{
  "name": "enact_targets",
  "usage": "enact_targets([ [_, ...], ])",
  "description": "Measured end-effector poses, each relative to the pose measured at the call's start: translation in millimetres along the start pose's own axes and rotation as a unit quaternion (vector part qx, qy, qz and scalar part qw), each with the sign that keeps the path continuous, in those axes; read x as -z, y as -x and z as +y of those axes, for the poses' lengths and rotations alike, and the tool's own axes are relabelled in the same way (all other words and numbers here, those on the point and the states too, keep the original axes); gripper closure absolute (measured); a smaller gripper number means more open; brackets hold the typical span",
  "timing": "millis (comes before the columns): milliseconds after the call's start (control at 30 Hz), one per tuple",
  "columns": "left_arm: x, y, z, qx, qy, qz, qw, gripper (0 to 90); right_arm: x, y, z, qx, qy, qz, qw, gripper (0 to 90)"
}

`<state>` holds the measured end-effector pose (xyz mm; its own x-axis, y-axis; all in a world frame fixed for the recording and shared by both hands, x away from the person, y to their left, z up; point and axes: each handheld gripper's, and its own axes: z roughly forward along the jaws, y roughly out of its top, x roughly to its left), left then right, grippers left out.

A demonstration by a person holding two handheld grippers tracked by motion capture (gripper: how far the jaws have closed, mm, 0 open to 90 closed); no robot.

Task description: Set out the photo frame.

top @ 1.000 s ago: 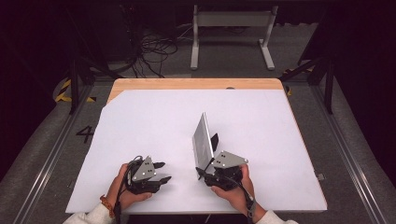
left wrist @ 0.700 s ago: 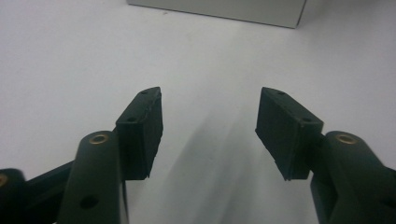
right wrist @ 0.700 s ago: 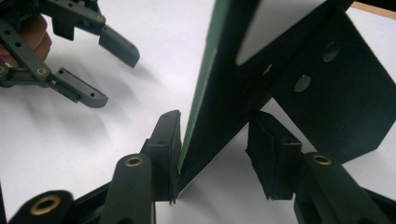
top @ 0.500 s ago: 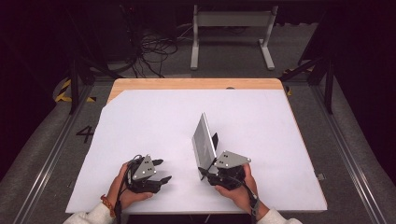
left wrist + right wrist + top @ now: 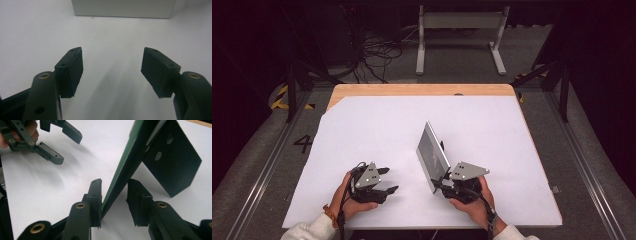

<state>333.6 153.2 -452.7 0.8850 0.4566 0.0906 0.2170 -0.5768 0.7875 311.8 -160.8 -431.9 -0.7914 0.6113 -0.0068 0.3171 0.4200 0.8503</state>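
Standing panel (image 5: 432, 155): upright and tilted on the white worktop (image 5: 377, 125), near right, its near edge between the right tool's jaws.
Right tool (image 5: 113, 200): jaws just closing; left pad touches panel, right pad apart.
Left tool (image 5: 111, 71): open, empty, left of panel.

It looks like a lab: a bench (image 5: 377, 125) covered in white, metal floor rails (image 5: 257, 180), loose cables (image 5: 372, 55), dark surroundings and hazard tape (image 5: 279, 100).

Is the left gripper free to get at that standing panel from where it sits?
Probably yes. The left gripper has its jaws open and nothing between them, and bare white table lies between it and the panel, whose near corner sits between the right gripper's jaws.
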Motion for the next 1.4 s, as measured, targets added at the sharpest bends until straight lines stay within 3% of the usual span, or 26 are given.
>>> enact_targets([
  [433, -31.9, -19.1, 26.1, 0.003, 0.013, -0.044, 0.9989, 24.0, 14.6, 6.8, -9.0, 0.001, 0.003, -0.006, 1.0000, 71.8],
  [667, -51.4, -31.8, 37.2, 0.002, 0.016, -0.058, 0.9982, 18.7, 19.8, 8.8, -11.9, -0.009, 0.005, -0.007, 0.9999, 68.6],
  [800, -64.6, -45.5, 39.8, 0.025, 0.021, -0.081, 0.9962, 16.0, 22.1, 6.7, -13.3, -0.003, 0.009, -0.003, 1.0000, 74.2],
  [867, -67.7, -48.8, 41.5, 0.020, 0.025, -0.079, 0.9964, 15.3, 22.3, 6.3, -13.4, -0.002, 0.009, -0.005, 1.0000, 74.5],
  [1100, -81.7, -52.1, 45.6, 0.021, 0.004, -0.077, 0.9968, 14.8, 23.1, 5.9, -15.1, 0.005, 0.011, -0.006, 0.9999, 74.8],
  [1300, -85.5, -53.3, 51.3, 0.021, 0.018, -0.091, 0.9955, 14.8, 26.7, 9.3, -15.9, 0.008, 0.007, -0.003, 0.9999, 75.9],
  [1400, -90.3, -50.0, 54.3, 0.006, 0.016, -0.100, 0.9949, 15.4, 28.7, 11.4, -17.0, 0.004, 0.007, 0.001, 1.0000, 76.4],
])
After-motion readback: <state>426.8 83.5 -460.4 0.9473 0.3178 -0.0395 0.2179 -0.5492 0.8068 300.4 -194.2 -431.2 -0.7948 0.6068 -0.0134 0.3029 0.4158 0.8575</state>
